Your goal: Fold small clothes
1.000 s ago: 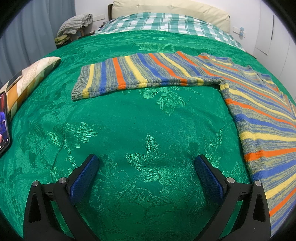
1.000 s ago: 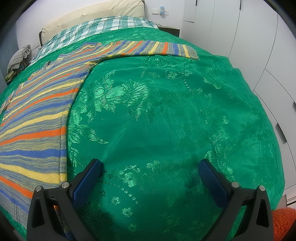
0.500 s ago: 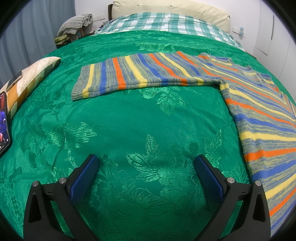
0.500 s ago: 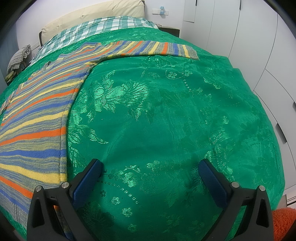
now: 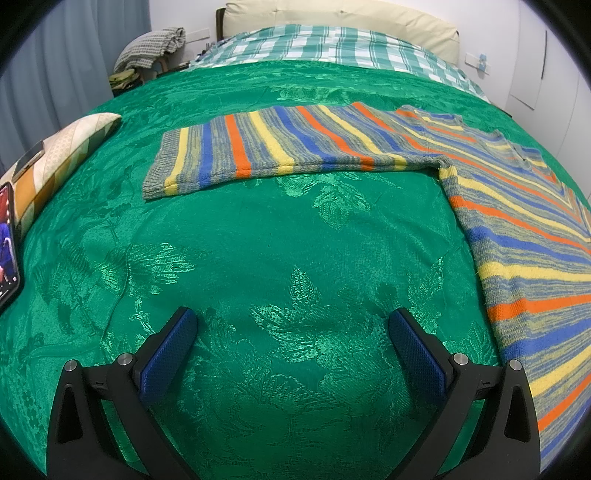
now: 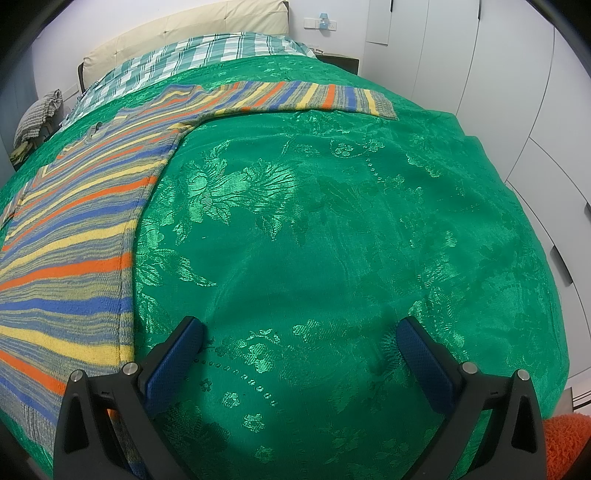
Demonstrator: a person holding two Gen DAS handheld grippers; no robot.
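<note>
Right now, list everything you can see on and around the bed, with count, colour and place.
striped sweater: one, blue, orange, yellow and grey, spread flat on the bedspread, both sleeves out to the sides
green bedspread: one, floral weave, covers most of the bed
checked bedding: one, green and white, at the head end
headboard: one, cream, against the wall
cushion: one, cream and orange pattern, left edge of the bed
phones: two, one on the cushion, one with its screen lit at the left edge
grey cloth: one, heaped beside the bed head
wardrobe doors: white, right side
left hand-held gripper: open, over bare bedspread
right hand-held gripper: open, over bare bedspread
</note>
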